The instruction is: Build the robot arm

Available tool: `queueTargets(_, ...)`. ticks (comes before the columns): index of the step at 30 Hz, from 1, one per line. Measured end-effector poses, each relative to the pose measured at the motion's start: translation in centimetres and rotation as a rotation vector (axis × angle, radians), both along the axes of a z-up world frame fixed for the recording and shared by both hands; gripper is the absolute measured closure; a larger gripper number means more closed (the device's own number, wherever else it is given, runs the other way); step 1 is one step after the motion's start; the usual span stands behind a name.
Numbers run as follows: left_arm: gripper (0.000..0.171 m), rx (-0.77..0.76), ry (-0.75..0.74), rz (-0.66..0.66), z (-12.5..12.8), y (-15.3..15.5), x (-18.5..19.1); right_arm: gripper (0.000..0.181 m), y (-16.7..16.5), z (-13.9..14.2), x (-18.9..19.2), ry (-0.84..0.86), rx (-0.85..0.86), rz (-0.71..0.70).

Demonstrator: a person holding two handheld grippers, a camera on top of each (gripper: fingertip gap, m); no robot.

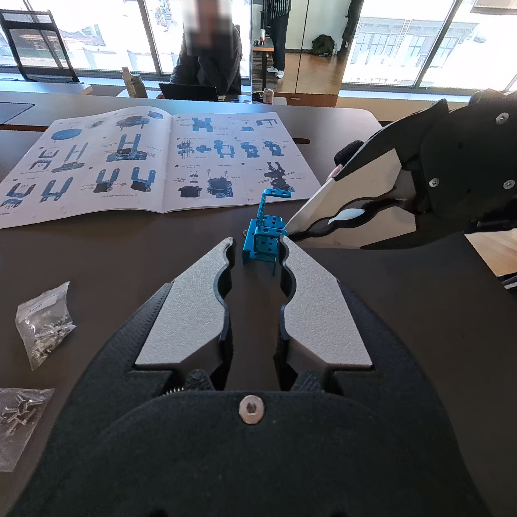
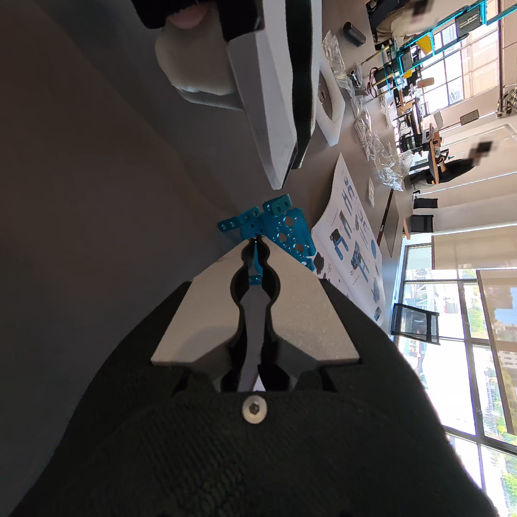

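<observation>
A blue perforated metal bracket assembly (image 1: 264,237) stands upright on the dark table (image 1: 112,265), just in front of an open instruction booklet (image 1: 162,162). My left gripper (image 1: 256,242) is open, and the bracket's lower part stands between its fingertips, close to the right finger (image 1: 291,260). My right gripper (image 1: 289,235) comes in from the right, turned on its side, and is shut on the bracket's right edge. In the right wrist view the right gripper (image 2: 256,241) pinches a thin blue plate of the bracket (image 2: 279,232). The left gripper's finger (image 2: 274,112) shows above it.
Two clear bags of screws (image 1: 44,321) (image 1: 16,419) lie at the left. A person sits behind a laptop (image 1: 187,91) across the table, next to a can (image 1: 268,96). The table's right edge (image 1: 475,251) is near. White foam (image 2: 331,112) and several plastic bags (image 2: 377,145) lie farther off. My hands' fingertips stand some 5 cm from each other.
</observation>
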State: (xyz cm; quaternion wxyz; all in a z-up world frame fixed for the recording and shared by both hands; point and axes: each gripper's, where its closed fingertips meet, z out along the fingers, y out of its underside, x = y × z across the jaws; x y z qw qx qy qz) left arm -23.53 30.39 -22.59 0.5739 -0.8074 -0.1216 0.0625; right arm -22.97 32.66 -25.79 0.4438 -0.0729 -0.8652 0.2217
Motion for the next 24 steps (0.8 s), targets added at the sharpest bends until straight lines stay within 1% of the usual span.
queueTargets(4,0.142,0.001,-0.001,0.002,0.02,-0.03,-0.03,0.179,-0.07,-0.01,0.1,-0.028,0.014,0.019)
queueTargets(6,0.142,0.0,-0.006,0.002,-0.01,-0.03,-0.02,0.175,-0.16,-0.19,0.25,-0.059,0.013,0.032)
queueTargets(9,0.142,-0.002,-0.007,0.002,-0.04,-0.05,-0.02,0.173,-0.18,-0.25,0.34,-0.082,0.018,0.044)
queueTargets(16,0.143,-0.002,-0.011,0.0,-0.04,-0.03,0.03,0.168,-0.35,-0.44,0.43,-0.091,0.049,0.065)
queueTargets(24,0.143,-0.002,-0.014,-0.001,-0.08,-0.01,0.05,0.167,-0.25,-0.49,0.35,-0.111,0.092,0.075)
